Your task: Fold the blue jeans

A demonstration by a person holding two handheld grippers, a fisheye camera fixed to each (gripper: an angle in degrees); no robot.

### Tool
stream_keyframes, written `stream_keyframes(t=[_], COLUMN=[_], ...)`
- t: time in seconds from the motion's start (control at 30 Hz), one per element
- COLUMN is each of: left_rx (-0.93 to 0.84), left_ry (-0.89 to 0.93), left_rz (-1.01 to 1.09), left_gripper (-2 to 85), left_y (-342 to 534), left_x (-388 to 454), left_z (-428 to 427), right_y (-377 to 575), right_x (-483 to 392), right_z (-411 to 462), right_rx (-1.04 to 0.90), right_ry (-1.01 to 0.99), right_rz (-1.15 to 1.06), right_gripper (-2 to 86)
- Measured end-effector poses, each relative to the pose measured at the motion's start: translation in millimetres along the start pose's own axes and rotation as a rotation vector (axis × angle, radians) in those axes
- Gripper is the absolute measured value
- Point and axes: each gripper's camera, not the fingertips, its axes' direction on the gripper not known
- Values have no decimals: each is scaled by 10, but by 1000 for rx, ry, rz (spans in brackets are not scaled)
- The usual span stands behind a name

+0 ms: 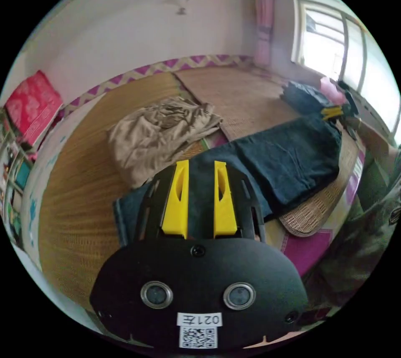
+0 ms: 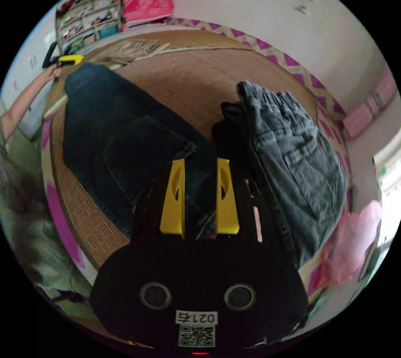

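The blue jeans (image 1: 288, 157) lie stretched out flat on a woven mat (image 1: 75, 190), one edge hanging over the mat's rim. My left gripper (image 1: 201, 162) hovers over the leg end, its yellow jaws a narrow gap apart with denim showing between them. My right gripper (image 1: 332, 112) is at the far waist end. In the right gripper view, the jeans (image 2: 125, 136) run from my right gripper (image 2: 200, 160), jaws slightly apart over the cloth, to my left gripper (image 2: 70, 59), held in a hand at the far end.
A crumpled khaki garment (image 1: 158, 132) lies on the mat beside the jeans. A pile of grey jeans (image 2: 292, 157) and a pink bag (image 2: 355, 245) sit to the right. A shelf (image 2: 87, 15) stands by the wall. The person's camouflage sleeve (image 1: 367, 224) is alongside.
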Motion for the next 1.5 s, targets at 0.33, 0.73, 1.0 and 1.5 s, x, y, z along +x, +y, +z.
stream_keyframes(t=[0.33, 0.73, 1.0, 1.5], left_rx=[-204, -180, -138, 275], left_ry=[157, 162, 200, 236], left_rz=[164, 178, 222, 335], left_gripper=[117, 106, 17, -9], left_y=[-462, -365, -154, 2166], left_x=[-182, -277, -334, 425], left_z=[627, 558, 230, -2335], right_y=[-461, -120, 21, 1927], right_x=[765, 927, 861, -844], right_z=[360, -293, -496, -1962], right_rx=[-162, 69, 70, 227], right_ry=[-353, -402, -383, -430], right_rz=[-66, -123, -130, -442], right_gripper=[81, -9, -10, -10])
